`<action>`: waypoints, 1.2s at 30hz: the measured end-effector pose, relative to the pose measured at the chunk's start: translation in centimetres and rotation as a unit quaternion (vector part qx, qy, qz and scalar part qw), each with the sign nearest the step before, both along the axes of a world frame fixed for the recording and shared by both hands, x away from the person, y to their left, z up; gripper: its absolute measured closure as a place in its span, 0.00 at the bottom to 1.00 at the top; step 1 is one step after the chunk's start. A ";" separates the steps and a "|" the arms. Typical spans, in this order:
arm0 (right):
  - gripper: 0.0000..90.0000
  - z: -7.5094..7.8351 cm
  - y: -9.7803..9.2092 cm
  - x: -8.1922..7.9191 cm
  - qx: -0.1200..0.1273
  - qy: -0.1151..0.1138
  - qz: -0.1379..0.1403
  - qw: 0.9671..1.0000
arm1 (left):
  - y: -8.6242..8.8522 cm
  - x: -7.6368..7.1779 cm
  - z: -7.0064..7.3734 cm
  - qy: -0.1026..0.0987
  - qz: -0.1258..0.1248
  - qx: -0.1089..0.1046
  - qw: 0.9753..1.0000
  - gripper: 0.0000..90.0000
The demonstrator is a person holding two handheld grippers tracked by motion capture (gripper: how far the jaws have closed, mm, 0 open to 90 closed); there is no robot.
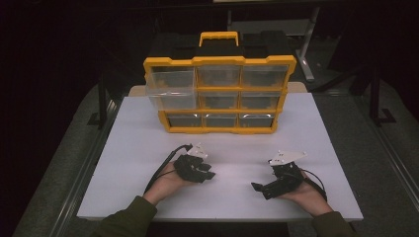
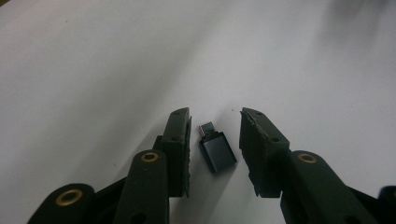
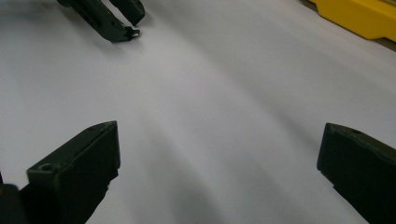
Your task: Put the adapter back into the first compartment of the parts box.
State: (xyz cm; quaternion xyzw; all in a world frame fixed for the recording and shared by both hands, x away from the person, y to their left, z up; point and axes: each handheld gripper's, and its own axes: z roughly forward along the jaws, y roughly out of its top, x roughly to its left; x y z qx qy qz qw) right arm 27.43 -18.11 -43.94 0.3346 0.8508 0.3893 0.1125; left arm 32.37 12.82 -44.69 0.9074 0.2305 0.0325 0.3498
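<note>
left gripper view looks down the left tool (image 2: 215, 133), whose jaws stand apart with a small dark usb adapter (image 2: 216, 148) lying flat on the white worktop (image 2: 102, 65) between them. neither jaw touches it: there is a thin gap on each side, so the adapter is bracketed but not gripped. its metal plug end points away from the hand, and its long sides run roughly along the jaw faces, which looks like a deliberate line-up so that closing would pinch the flat flanks rather than a corner.

in the high view the left tool (image 1: 207, 174) rests low near the front middle of the worktop (image 1: 138, 143), the adapter itself too small to make out there. the right tool (image 1: 258, 187) lies well apart to the right, jaws spread wide and holding nothing, seemingly parked out of the way. right gripper view shows those jaws far apart over bare white surface, with the left tool's tips farther off.

at the back stands a yellow organiser (image 1: 220, 94) with clear drawers; its top-left drawer (image 1: 170, 88) is pulled out toward the person, probably waiting for the adapter. between tools and organiser the worktop lies bare, giving free room to lift and carry forward. the front edge is near the wrists, the side edges well clear.
</note>
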 end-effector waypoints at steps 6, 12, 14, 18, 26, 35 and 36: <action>0.00 0.0 0.0 0.0 0.000 0.001 0.000 1.000 | 0.0 0.1 -0.1 0.004 -0.001 0.003 1.000 0.75; 0.00 0.0 0.0 0.0 0.001 0.002 -0.001 1.000 | 0.0 0.0 -0.1 0.002 -0.001 0.005 1.000 0.78; 0.00 0.0 0.0 0.0 0.001 0.002 0.000 1.000 | 0.0 0.0 -0.1 0.001 -0.002 0.006 1.000 0.79; 0.00 0.0 0.0 0.0 0.000 0.002 0.000 1.000 | 0.0 0.0 -0.1 -0.002 -0.001 0.008 1.000 0.80; 0.00 0.0 0.0 0.0 0.001 0.002 -0.001 1.000 | 0.0 0.0 -0.2 -0.006 -0.003 0.010 1.000 0.83; 0.00 -0.1 0.0 0.0 0.004 0.004 0.000 1.000 | -0.1 -0.1 -0.3 -0.011 -0.006 0.010 1.000 0.84; 0.00 -0.1 0.0 0.0 0.004 0.004 0.000 1.000 | -0.1 -0.1 -0.3 -0.013 -0.006 0.011 1.000 0.84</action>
